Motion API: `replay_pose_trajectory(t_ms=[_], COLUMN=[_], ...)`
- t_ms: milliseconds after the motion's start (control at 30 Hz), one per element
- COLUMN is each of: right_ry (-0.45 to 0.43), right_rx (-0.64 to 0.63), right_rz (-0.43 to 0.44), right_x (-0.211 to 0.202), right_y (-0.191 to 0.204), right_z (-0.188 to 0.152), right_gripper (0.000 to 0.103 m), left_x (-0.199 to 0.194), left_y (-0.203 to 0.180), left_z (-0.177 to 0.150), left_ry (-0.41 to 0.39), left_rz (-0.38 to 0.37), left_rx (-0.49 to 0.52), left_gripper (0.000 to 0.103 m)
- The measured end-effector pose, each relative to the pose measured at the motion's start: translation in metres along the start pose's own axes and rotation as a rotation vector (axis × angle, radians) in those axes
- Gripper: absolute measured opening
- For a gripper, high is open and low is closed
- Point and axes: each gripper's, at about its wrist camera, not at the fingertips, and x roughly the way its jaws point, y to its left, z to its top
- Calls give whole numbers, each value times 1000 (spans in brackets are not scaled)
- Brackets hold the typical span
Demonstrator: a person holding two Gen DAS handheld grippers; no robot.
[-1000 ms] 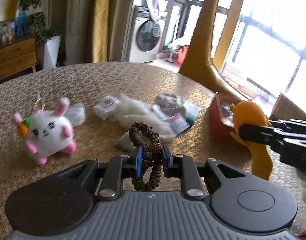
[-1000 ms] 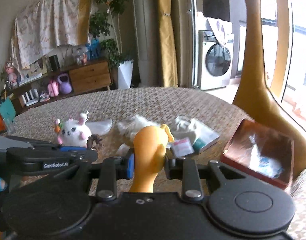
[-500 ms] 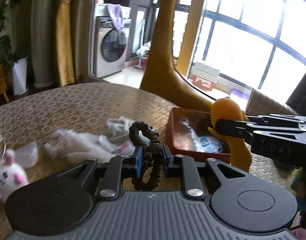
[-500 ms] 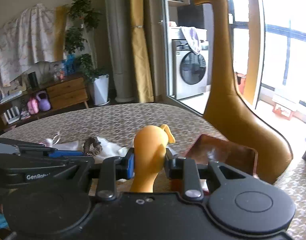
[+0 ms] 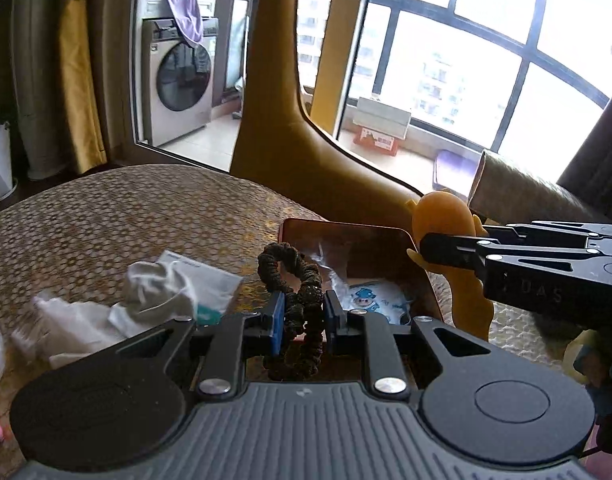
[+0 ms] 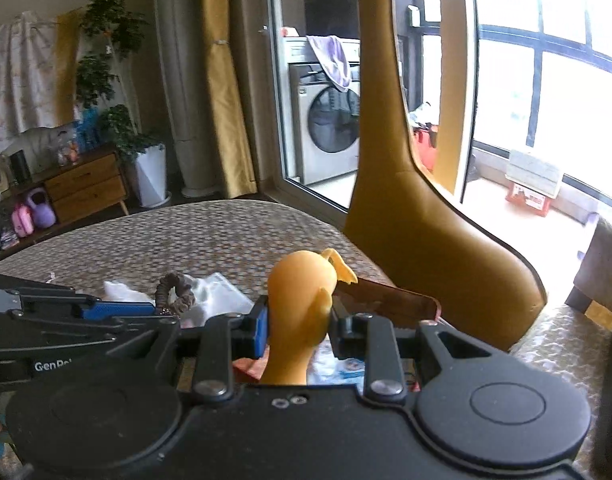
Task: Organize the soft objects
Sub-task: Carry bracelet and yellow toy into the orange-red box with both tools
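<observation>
Both grippers have moved closer to the red box [image 5: 348, 240], which now lies just ahead of them. Left gripper [image 5: 302, 314] is clamped on a dark scrunchie [image 5: 296, 280]. Right gripper [image 6: 296, 326] is clamped on an orange toy [image 6: 302, 292], at the box's right side. Inside the box lies a packet [image 5: 372, 300] with a blue cartoon. White bags [image 5: 146, 300] lie left of the left gripper.

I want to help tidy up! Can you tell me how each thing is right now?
left gripper: shut on the brown scrunchie
right gripper: shut on the orange soft toy
red box: open, a printed packet inside
white cloth and packets: loose on the table
washing machine: door closed
</observation>
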Motion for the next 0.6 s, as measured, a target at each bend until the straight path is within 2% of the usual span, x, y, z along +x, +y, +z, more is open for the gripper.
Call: replay_pose_trajectory(t_ms=[167, 600], right_ry=[24, 117], right_rx=[22, 75], right_rz=[-19, -48], right_x=[18, 85], right_y=[-20, -62], right_z=[-2, -6], right_gripper=[28, 28], left_x=[33, 118], left_y=[-12, -33], left_z=[7, 7], left_ry=[37, 155], left_rz=[-19, -12], left_rx=[18, 60], left_gripper=[20, 20])
